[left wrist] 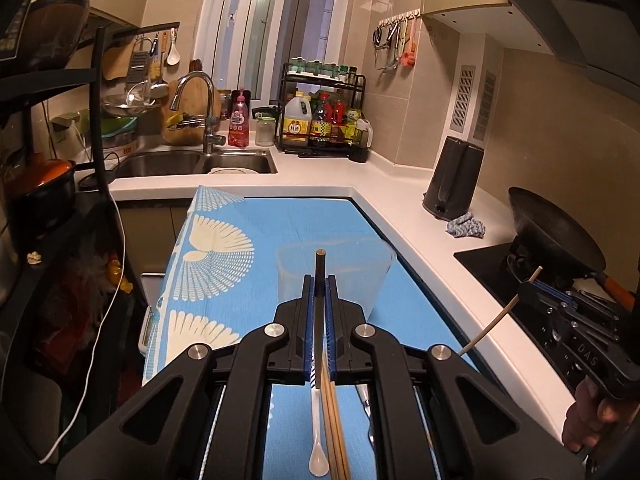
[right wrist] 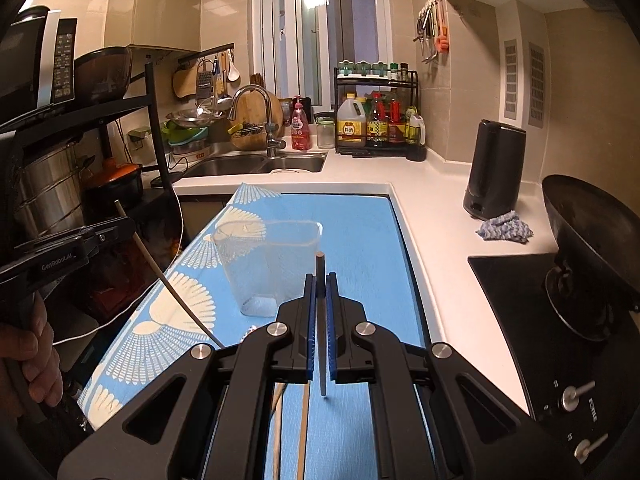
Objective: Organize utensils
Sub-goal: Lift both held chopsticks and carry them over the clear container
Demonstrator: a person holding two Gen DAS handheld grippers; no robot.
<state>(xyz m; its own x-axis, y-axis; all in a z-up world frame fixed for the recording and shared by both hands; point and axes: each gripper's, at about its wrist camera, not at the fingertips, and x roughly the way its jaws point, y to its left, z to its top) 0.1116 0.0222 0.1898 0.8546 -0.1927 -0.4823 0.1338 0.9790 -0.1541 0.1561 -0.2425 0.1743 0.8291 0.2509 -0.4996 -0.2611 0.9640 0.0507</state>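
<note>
1. Over the blue cloth with a white fan pattern (left wrist: 224,240) that is covering the worktop, the left gripper (left wrist: 320,284) is pinching a dark round chopstick (left wrist: 320,268) between nearly closed jaws, the blunt end poking out past the fingertips.
2. The right gripper (right wrist: 320,282) is clamping a second dark chopstick (right wrist: 321,320) in the same way, jaws almost together (its thin tip is hanging free above the cloth).
3. A clear plastic rectangular container (right wrist: 268,264) is standing upright on the cloth just ahead of both grippers.
4. Below the left gripper, a white long-handled spoon (left wrist: 318,436) and pale wooden chopsticks (left wrist: 334,428) are lying side by side on the cloth.
5. A black wok (right wrist: 592,256) is sitting on the black stove (right wrist: 520,320) at the right, well apart from the container.
</note>
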